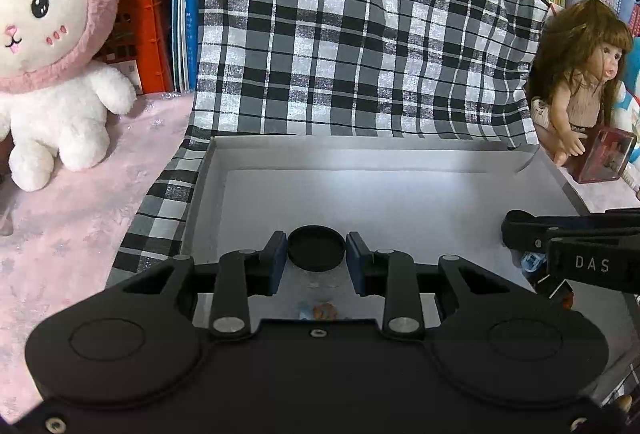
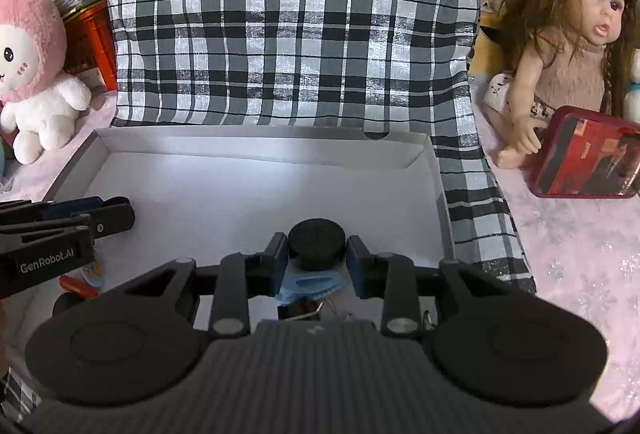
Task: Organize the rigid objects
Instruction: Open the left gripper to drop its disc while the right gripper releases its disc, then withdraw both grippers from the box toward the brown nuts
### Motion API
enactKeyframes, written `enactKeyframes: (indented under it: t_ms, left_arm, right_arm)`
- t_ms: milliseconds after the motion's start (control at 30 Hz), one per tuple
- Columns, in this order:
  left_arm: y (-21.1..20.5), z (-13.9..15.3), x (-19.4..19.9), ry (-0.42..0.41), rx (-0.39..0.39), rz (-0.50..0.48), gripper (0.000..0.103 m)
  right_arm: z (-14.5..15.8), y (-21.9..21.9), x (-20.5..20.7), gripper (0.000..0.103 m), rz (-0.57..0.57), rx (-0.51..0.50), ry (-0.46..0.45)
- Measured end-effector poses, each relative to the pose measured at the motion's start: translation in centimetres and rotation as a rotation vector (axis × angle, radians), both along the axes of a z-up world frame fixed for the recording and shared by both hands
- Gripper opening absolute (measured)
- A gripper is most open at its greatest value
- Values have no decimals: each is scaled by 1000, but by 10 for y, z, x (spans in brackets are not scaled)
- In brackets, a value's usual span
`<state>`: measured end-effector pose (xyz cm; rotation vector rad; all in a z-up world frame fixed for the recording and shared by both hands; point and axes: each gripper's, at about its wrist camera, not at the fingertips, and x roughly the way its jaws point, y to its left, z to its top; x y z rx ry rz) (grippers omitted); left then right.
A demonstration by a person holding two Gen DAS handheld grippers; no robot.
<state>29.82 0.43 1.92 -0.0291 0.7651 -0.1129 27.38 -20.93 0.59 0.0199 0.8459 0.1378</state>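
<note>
In the left wrist view my left gripper is shut on a clear jar with a black lid, held over the near part of a white cardboard box. In the right wrist view my right gripper is shut on a second black-lidded jar holding blue items, over the same box. The right gripper shows at the right edge of the left wrist view, and the left gripper shows at the left of the right wrist view.
The box lies on a black-and-white checked cloth. A pink rabbit plush sits to the left, and a doll with a red case to the right. Small colourful items lie in the box's near left part.
</note>
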Motion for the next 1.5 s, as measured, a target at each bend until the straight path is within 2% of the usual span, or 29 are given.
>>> enactKeyframes:
  t_ms: [67,167,267,333,433,533,700,900,1233,1500]
  left_arm:
    - [-1,2,-4,-9,5,-7,36]
    - [-2,8,-10,-30,16,-11,42]
    - [-3,16,-20,-49,15,-19,50]
    - [-2,22,-30,-65,11,-12,62]
    - [-1,30,-50,-105,28,-35,73]
    - [-2,38,-71,-139,56,-56,76]
    - [0,47,-103,-172,36,-85,82]
    - [-1,46,-139,-187,20,-110,85]
    - [-2,23,-196,-234,-57,-67,88]
    - [1,4,-216,-207,-52,-18,88]
  right_arm:
    - [2,0,-2,43,0,1,-6]
    - [7,1,-7,53,6,11,-18]
    - [14,2,-15,55,19,10,-37]
    - [19,3,-22,57,26,2,-57]
    - [29,3,-38,64,52,-9,-102]
    - [36,1,-56,67,70,-5,-134]
    - [44,-2,-85,77,89,-11,-193]
    - [50,-8,-120,84,98,-11,-268]
    - [38,-12,-179,87,101,-41,-366]
    - [16,-27,-213,87,87,-54,-366]
